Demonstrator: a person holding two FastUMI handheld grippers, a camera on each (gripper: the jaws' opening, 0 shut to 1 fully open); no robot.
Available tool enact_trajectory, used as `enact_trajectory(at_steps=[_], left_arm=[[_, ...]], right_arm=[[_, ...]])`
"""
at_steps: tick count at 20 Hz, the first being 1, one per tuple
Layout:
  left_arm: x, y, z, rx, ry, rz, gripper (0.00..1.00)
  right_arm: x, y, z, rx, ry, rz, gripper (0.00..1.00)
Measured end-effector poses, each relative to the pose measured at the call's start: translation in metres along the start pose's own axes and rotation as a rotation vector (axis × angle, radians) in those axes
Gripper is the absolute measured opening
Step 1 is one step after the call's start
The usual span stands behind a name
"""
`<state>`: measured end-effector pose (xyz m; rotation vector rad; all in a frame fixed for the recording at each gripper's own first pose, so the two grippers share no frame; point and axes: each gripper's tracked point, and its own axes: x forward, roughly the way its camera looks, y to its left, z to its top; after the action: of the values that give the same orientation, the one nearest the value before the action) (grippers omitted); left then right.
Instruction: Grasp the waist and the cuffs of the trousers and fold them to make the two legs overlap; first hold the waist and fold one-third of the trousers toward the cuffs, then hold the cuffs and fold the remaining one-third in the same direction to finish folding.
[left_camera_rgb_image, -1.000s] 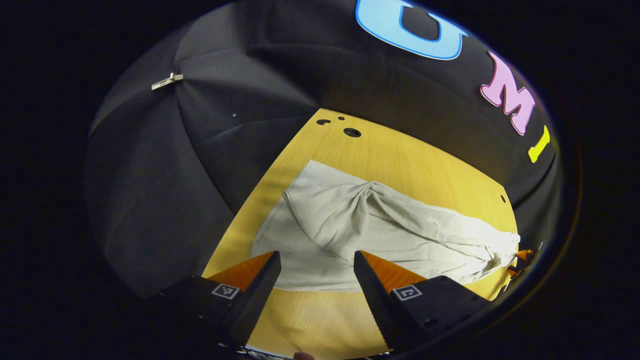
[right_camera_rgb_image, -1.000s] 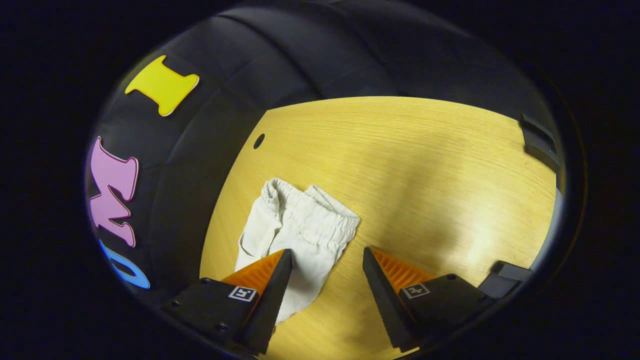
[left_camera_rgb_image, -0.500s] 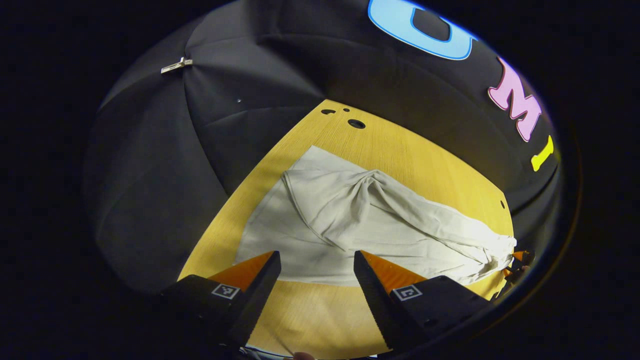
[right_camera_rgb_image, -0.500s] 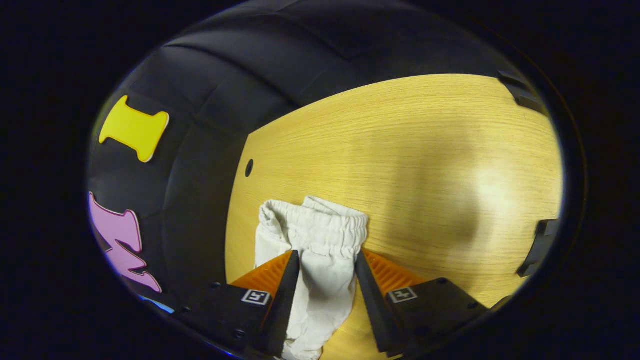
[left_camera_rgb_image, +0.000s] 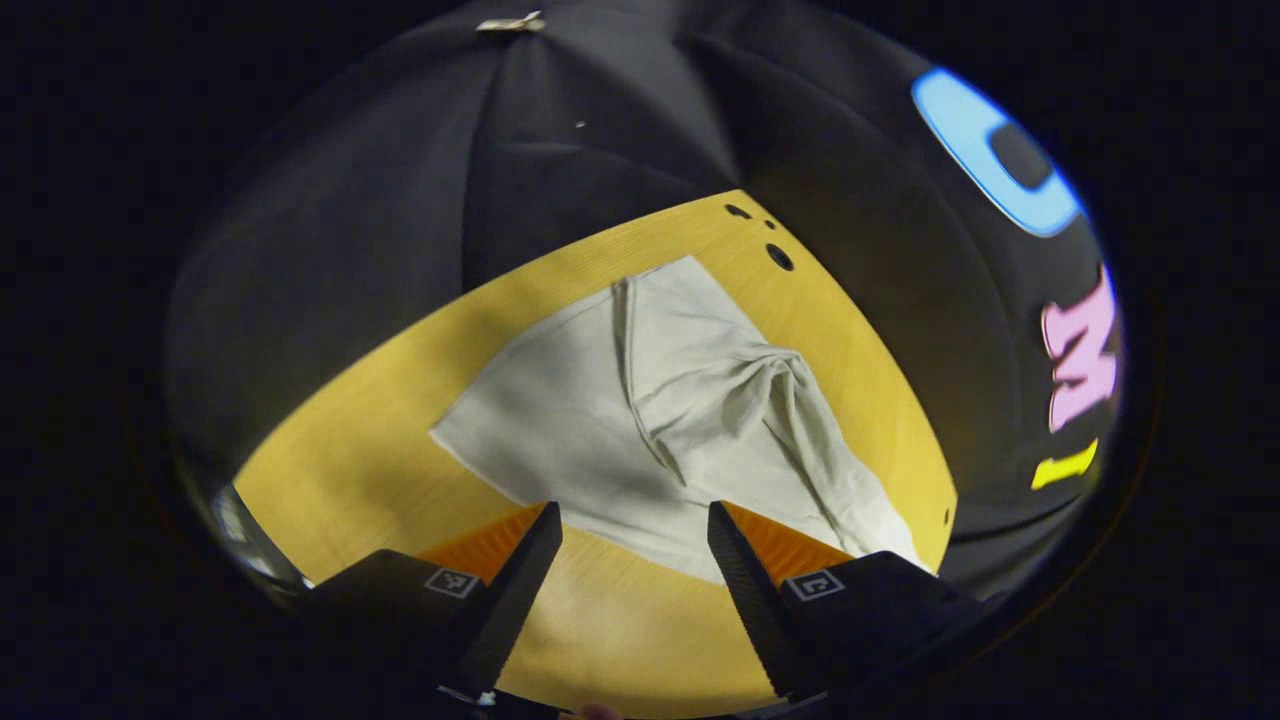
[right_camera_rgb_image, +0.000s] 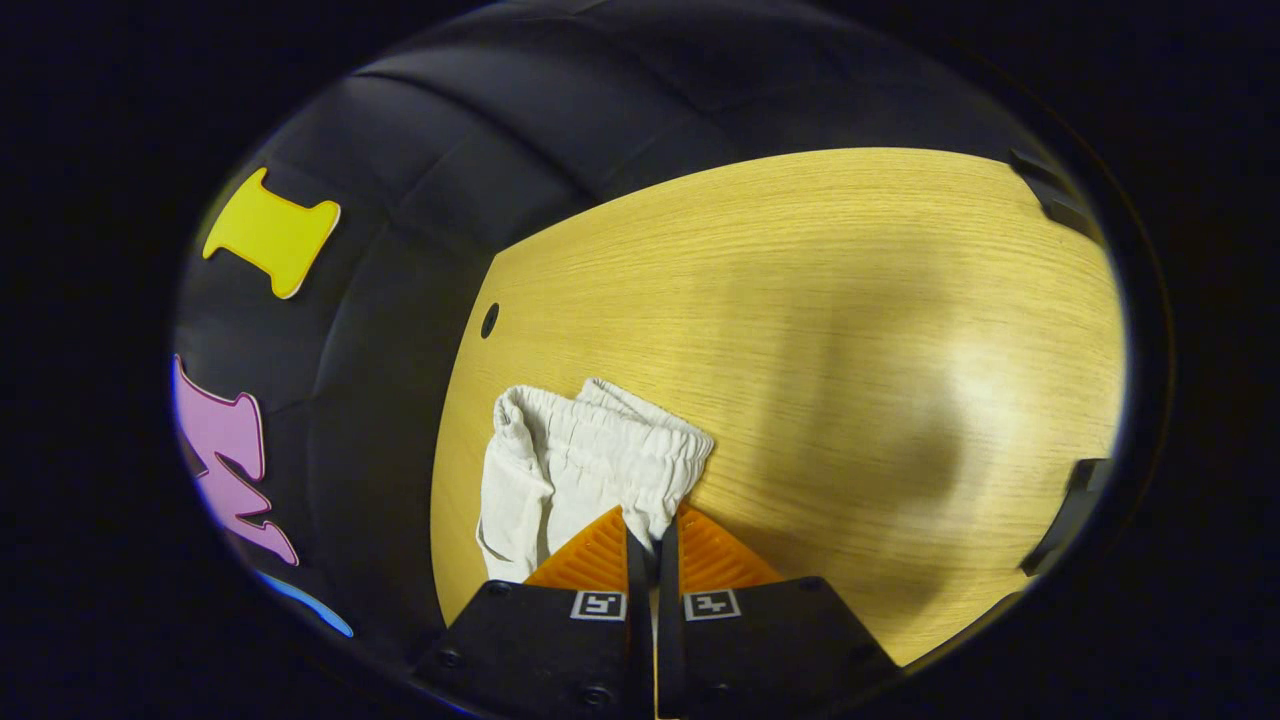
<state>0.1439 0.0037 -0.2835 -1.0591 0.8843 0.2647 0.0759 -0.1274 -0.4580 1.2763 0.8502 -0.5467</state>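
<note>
Trousers (left_camera_rgb_image: 640, 420) of a pale off-white cloth lie spread on the yellow wooden table (left_camera_rgb_image: 350, 470), as the left gripper view shows them: one leg lies flat at the near left, and the other is partly turned over it, with a bunched ridge of folds running toward the far right. The cuff end reaches toward the far corner of the table, close to three small dark holes (left_camera_rgb_image: 779, 257) in the board. The left gripper (left_camera_rgb_image: 634, 520) hangs above the near edge of the cloth with its fingers wide apart, nothing between them, and the fabric's near hem shows in the gap.

In the right gripper view the elastic waist (right_camera_rgb_image: 600, 440) of the trousers sits gathered near the left edge of the table (right_camera_rgb_image: 850, 330), beside one dark hole (right_camera_rgb_image: 489, 320). The right gripper (right_camera_rgb_image: 652, 535) has its fingers drawn narrow on a pinch of the cloth just below the waistband, and a thin strip of fabric shows between them. Right of it the bare tabletop stretches away, and dark brackets (right_camera_rgb_image: 1062, 205) stand at its far right edge.
</note>
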Motion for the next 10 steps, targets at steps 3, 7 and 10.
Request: enact_trajectory(at_steps=[3, 7, 10], left_arm=[[0.011, 0.004, 0.005, -0.088, 0.0, 0.004, 0.96], [0.025, -0.013, 0.034, -0.193, -0.026, -0.019, 0.91], [0.036, -0.019, 0.044, -0.247, -0.023, 0.0, 0.95]], right_arm=[[0.0, 0.001, -0.001, -0.008, 0.005, 0.005, 0.06], [0.0, 0.001, 0.0, -0.014, 0.01, 0.01, 0.06], [0.0, 0.002, 0.001, -0.016, 0.009, 0.009, 0.06]])
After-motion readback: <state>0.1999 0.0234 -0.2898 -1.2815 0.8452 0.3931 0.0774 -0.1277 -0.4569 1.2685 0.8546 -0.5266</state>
